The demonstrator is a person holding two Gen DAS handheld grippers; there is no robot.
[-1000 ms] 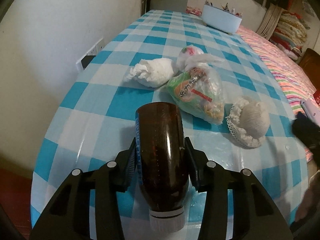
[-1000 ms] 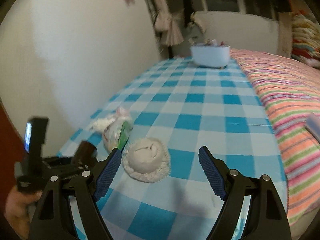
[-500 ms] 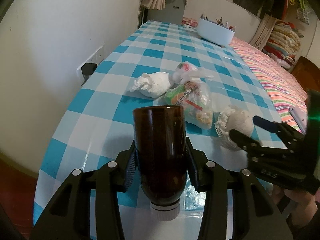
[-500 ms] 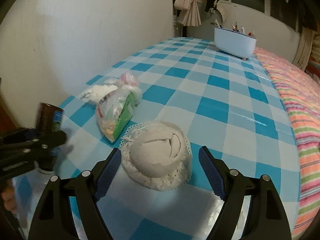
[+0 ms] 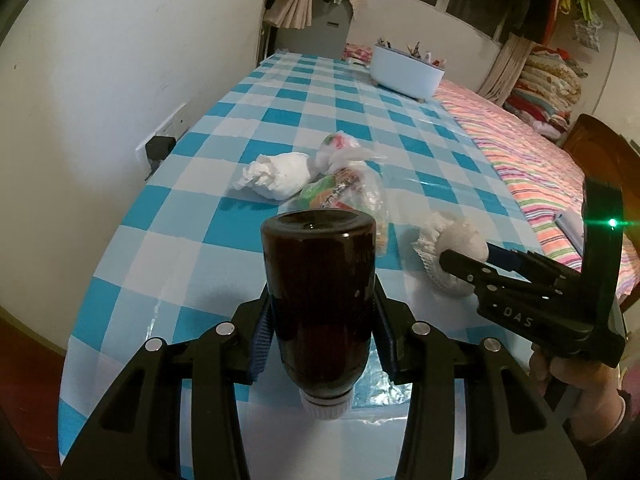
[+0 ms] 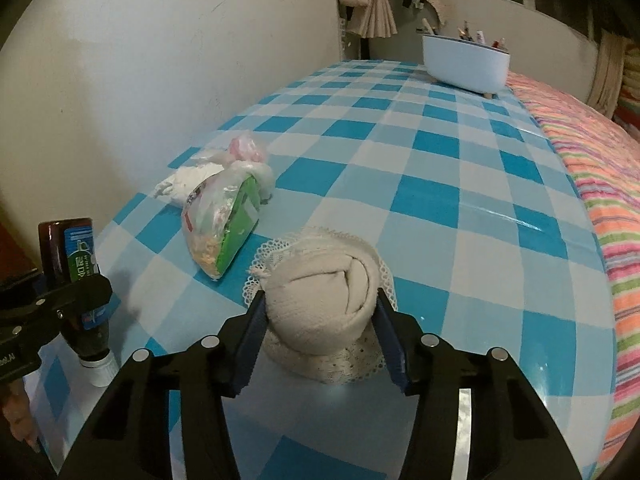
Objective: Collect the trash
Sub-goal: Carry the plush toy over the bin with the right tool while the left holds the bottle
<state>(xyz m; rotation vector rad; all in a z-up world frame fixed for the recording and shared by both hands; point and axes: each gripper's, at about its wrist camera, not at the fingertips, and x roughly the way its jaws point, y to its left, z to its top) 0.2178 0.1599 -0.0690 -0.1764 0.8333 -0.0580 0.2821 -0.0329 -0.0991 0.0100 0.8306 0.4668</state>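
- Dim indoor light, warm cast; upper right dark.
- Glare streaks on tablecloth (image 6: 472, 184), lower centre.
- Green LED flare, right (image 5: 612, 222).
- Strong fisheye bending, black vignette corners.

right gripper (image 6: 320, 328) fingers closing around rolled cloth bundle (image 6: 326, 292), checked tablecloth (image 6: 440, 184)

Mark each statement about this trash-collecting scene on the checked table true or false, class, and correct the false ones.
1. The left claw grips a brown bottle with its white cap towards the camera. True.
2. The right claw is wide open above bare table. False: its jaws have just been closing and now press on the rolled cream cloth.
3. The snack bag lies on the striped bedding. False: it lies on the checked tablecloth.
4. A white tub stands at the table's far end. True.
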